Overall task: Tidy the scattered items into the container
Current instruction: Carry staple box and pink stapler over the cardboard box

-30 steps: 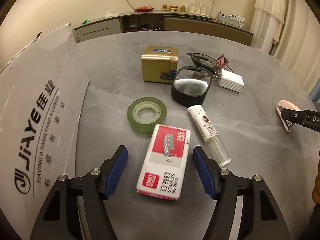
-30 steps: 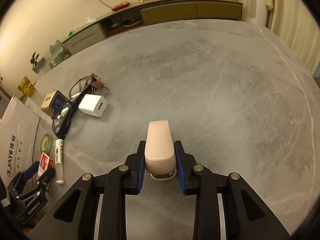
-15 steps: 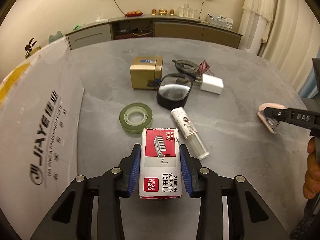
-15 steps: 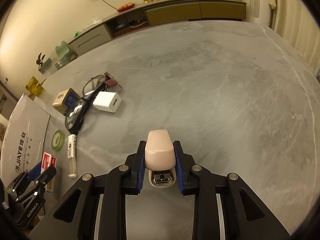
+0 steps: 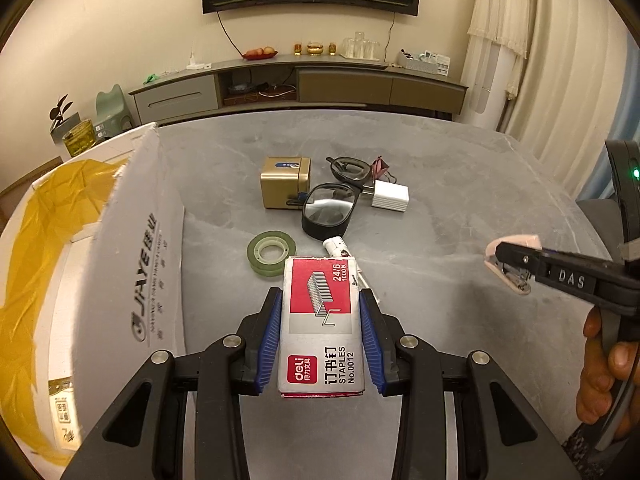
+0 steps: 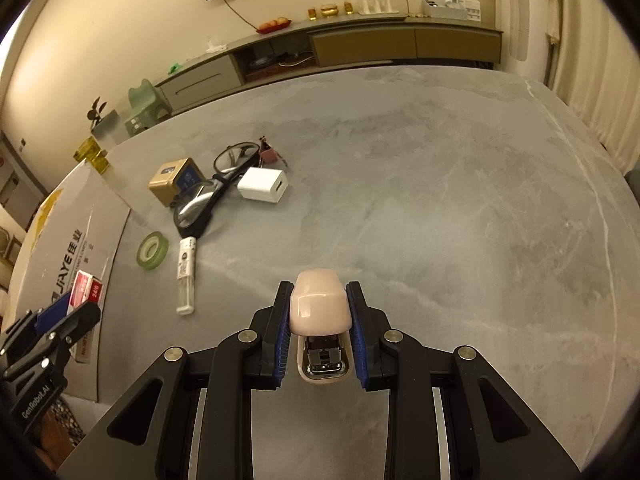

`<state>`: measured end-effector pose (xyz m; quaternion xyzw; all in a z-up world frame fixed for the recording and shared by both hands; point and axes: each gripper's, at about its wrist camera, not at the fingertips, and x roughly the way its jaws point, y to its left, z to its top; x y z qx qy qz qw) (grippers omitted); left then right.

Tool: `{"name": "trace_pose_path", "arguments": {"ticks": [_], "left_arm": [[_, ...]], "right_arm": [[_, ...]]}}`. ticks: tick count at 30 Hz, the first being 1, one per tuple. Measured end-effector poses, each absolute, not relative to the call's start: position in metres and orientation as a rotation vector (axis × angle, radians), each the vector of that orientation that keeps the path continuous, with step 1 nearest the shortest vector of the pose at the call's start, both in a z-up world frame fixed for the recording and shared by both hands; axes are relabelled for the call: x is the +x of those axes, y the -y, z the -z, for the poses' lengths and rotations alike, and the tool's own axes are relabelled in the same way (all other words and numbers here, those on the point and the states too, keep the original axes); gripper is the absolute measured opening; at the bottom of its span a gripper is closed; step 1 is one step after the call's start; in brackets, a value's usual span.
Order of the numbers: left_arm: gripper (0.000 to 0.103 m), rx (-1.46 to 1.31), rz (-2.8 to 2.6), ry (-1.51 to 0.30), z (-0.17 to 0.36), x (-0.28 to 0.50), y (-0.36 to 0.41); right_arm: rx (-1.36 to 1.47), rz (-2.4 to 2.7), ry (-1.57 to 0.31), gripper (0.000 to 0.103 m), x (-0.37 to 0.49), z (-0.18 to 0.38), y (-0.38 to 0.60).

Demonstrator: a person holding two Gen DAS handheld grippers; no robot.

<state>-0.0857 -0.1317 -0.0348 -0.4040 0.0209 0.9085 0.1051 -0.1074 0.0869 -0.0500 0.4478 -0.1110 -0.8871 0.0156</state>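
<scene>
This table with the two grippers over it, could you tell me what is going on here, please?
A person is tidying desk clutter into the white cardboard box at the left. The left gripper is shut on a box of staples, held above the table. The right gripper is shut on a small pink stapler. On the table lie a tape roll, glasses, a white charger, a gold box and a small tube.

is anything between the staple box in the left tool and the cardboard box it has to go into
Only the cardboard box's own raised flap, standing between the staple box and the yellow-lined opening. The left tool is shut on the staple box and would probably need to go over that flap. No loose item is visible in between.
</scene>
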Motion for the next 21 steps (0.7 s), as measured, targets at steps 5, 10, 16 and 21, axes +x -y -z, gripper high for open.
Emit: {"name": "trace_pose_path", "arguments": {"ticks": [5, 10, 16, 21], "left_arm": [[0.039, -1.185, -2.68, -0.058, 0.028, -0.074, 0.134], [0.039, -1.153, -2.684, -0.049, 0.019, -0.063, 0.137], [0.039, -1.126, -2.686, -0.024, 0.009, -0.053, 0.145], [0.039, -1.106, -2.691, 0.011, 0.002, -0.044, 0.155]], "right_arm": [[1.388, 2.752, 0.329, 0.028, -0.09, 0.047, -0.077], [1.375, 2.741, 0.307, 0.028, -0.076, 0.042, -0.065], [1.359, 2.709, 0.305, 0.028, -0.058, 0.035, -0.048], [1.328, 2.689, 0.295, 0.028, -0.044, 0.023, -0.033]]}}
